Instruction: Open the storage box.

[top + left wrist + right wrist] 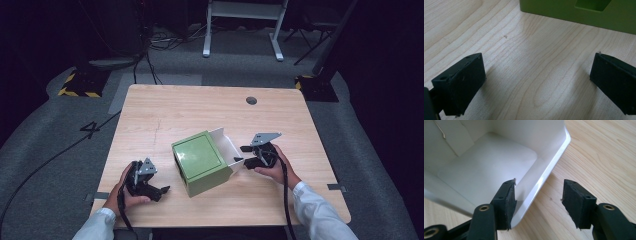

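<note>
At a pale wooden table (165, 107), the right gripper (537, 200), jaws parted, straddles the thin, stiff-looking wall of a light-looking green-and-white box (202, 161), its likeliest handhold, while the left gripper (537, 82) gapes empty.

left tool (161, 190) open, right tool (242, 154) half-closed

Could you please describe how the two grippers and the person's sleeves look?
Both the left gripper and the right gripper are black, each with a grey three-cornered plate on top and a black cable trailing back along the forearm. The fingers are blocky black pieces with rough pads and small screw holes; brass-coloured rings sit at their bases. The person wears long white sleeves.
</note>
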{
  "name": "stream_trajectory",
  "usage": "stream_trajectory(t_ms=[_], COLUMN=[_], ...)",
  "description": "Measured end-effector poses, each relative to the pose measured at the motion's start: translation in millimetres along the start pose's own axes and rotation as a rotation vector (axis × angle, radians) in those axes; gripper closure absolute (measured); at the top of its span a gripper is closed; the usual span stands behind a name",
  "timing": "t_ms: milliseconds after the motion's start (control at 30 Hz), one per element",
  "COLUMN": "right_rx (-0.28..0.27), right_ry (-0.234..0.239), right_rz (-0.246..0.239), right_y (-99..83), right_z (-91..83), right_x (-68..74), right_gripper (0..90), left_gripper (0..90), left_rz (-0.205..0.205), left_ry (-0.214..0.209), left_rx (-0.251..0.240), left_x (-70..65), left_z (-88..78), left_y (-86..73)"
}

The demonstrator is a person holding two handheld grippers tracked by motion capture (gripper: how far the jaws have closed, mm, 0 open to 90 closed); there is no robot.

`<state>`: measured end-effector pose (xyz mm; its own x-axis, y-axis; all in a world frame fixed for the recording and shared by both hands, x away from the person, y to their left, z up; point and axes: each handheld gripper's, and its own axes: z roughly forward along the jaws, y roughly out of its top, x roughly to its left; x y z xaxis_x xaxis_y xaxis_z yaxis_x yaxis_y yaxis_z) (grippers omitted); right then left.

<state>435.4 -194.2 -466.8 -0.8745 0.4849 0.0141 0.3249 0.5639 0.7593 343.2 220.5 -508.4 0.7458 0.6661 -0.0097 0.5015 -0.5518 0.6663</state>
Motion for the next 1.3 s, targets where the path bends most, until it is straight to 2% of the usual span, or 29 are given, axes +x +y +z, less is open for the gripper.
stream_trajectory(t_ms=[233, 733, 1300], right_rx=[0.004, -0.001, -0.003], right_ry=[-0.002, -0.023, -0.034], right_rz=[0.014, 0.039, 0.052], right_y=[-6.1, -15.0, -19.0], right_z=[-5.3, -15.4, -19.2], right_x=[-7.4, -20.0, -27.2], right_gripper=[48.5, 48.9, 47.7], left_gripper=[0.3, 0.5, 0.5], left_rz=[0.001, -0.003, -0.004], left_ry=[0.000, 0.000, 0.001], left_rx=[0.000, -0.001, -0.001], left_x=[0.1, -0.2, -0.2], left_z=[0.0, -0.3, -0.3], left_y=[0.0, -0.5, -0.5])
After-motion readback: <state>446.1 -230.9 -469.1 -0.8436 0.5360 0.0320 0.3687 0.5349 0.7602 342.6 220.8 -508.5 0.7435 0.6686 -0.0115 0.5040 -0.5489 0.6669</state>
